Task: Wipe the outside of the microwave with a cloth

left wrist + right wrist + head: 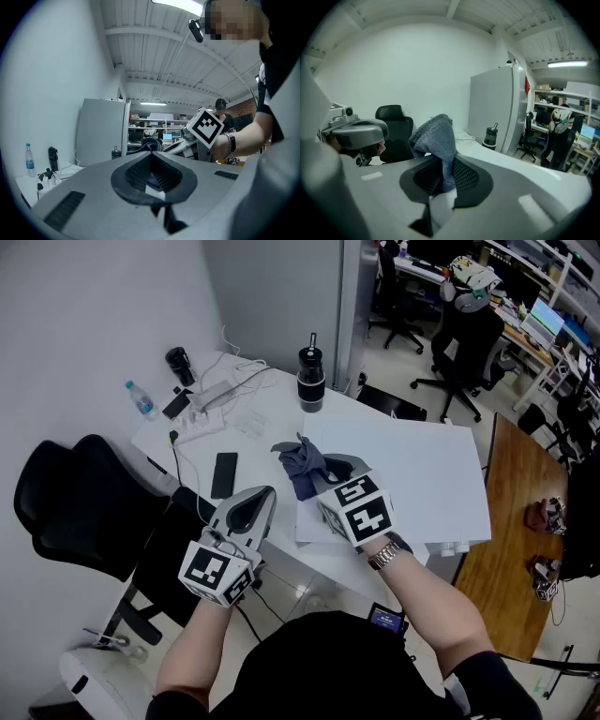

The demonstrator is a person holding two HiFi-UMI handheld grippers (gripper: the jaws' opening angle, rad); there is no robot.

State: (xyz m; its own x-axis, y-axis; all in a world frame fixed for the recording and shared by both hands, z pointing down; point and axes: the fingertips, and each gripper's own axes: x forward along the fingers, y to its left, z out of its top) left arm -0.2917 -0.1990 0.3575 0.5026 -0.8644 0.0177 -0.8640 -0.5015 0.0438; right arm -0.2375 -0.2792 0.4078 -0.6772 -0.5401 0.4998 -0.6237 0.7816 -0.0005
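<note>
A white box-shaped microwave [412, 474] sits in the middle of the head view, seen from above. My right gripper [328, 472] is over its left part, shut on a crumpled blue-grey cloth [302, 463]. In the right gripper view the cloth [436, 138] sticks up out of the closed jaws of the right gripper [443, 176]. My left gripper [255, 507] hangs left of the microwave, near the table's front edge, shut with nothing in it. In the left gripper view the left gripper [151, 159] has its jaws together, with the right gripper's marker cube [206, 126] beyond them.
On the white table [262, 418] behind stand a black flask [310, 379], a black phone [224, 474], a power strip with cables [202, 418] and a water bottle [141, 399]. A black office chair [75, 512] is at the left, a wooden desk [516, 521] at the right.
</note>
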